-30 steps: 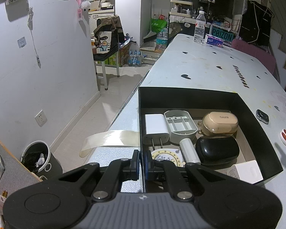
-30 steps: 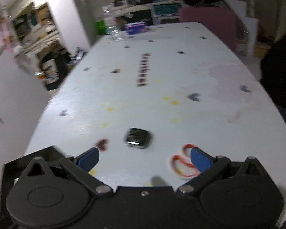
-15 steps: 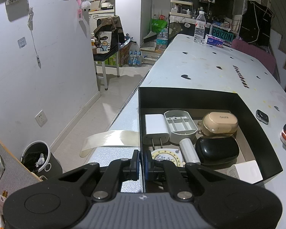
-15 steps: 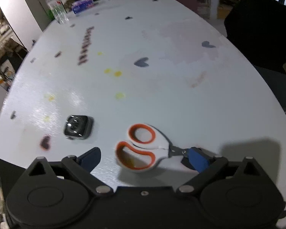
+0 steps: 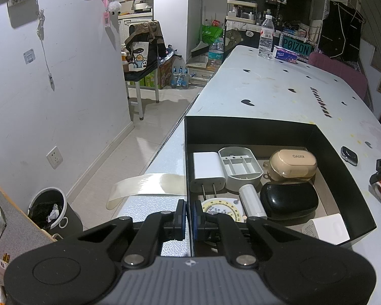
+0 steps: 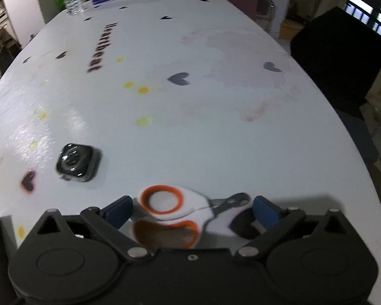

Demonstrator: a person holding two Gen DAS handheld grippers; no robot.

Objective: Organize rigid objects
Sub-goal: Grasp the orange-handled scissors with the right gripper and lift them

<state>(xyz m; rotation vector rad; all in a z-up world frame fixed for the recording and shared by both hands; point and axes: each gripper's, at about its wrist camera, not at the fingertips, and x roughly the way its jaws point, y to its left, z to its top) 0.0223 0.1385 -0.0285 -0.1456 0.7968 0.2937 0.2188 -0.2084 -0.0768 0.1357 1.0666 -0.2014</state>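
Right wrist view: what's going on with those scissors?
The right hand-held gripper is open, its fingers straddling the orange-handled scissors lying on the table, not yet gripped. A watch body lies nearby. The left hand-held gripper is shut on the black box wall, steadying it.

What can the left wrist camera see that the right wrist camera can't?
Only the left wrist view shows the black cardboard box with its contents, such as the white plug charger, and the left hand-held gripper clamped on the box's near wall.

Only the right wrist view shows the open right hand-held gripper straddling the whole scissors.

Both show the white table, the small black square watch body and the orange-and-white handled scissors, though the left view catches just their edge.
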